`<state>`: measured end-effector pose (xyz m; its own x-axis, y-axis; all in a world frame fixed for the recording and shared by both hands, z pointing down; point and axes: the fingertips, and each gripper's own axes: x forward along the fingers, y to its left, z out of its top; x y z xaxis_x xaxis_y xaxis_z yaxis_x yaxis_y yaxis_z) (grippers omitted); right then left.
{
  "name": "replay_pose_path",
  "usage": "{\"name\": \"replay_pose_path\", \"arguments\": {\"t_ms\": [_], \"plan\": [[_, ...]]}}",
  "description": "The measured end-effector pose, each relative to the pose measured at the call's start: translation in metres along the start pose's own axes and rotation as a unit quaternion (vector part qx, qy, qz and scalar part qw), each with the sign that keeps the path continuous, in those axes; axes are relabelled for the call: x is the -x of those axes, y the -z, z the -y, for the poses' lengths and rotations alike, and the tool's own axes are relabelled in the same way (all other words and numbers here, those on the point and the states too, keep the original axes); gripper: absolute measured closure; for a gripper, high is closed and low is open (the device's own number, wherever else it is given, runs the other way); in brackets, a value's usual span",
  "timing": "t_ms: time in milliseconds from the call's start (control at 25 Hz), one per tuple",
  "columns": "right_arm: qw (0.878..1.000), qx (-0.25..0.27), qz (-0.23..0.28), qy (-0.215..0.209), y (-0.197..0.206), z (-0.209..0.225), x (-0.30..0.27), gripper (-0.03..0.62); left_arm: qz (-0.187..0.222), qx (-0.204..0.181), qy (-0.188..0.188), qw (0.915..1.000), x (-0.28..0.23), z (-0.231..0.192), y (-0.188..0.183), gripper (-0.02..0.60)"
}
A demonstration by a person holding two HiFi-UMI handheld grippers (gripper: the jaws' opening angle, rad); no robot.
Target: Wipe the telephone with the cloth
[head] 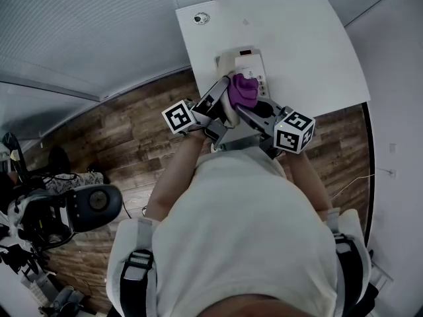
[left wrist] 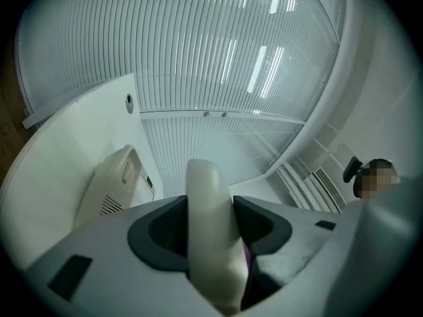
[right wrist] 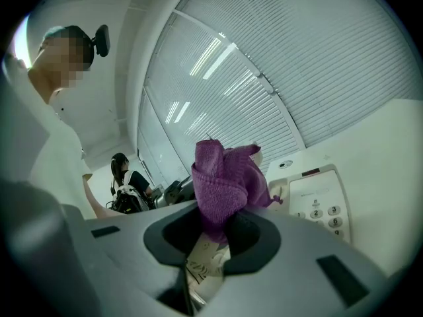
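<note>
Within left gripper (left wrist: pixel 211 220), handset (left wrist: pixel 207 187) lengthwise, tip outward

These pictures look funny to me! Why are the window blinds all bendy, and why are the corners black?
Left gripper view: the wide lens bows the blinds into curves and leaves dark corners; bright glare streaks cross them. Right gripper view: same bending and dark rim, the purple cloth fairly sharp. Head view: milder bending, the table edges curve, light even.
</note>
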<state>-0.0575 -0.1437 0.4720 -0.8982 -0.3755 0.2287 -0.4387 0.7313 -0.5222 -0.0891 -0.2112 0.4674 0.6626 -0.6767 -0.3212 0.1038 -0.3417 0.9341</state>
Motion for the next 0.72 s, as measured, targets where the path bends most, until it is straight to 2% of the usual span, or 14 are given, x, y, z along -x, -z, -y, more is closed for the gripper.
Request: {"name": "replay_pose_path", "arguments": {"t_ms": [320,720], "plan": [[1.000,-0.002,-0.013,-0.010,0.001,-0.011,0.020,0.503,0.011,0.001,-0.004,0.9999,0.000,0.011,-0.003,0.356],[0.998,-0.023,-0.028,-0.047,0.008,-0.029,0.032,0.503,0.026,-0.004,-0.010,0.9996,0.001,0.016,-0.013,0.356]]}}
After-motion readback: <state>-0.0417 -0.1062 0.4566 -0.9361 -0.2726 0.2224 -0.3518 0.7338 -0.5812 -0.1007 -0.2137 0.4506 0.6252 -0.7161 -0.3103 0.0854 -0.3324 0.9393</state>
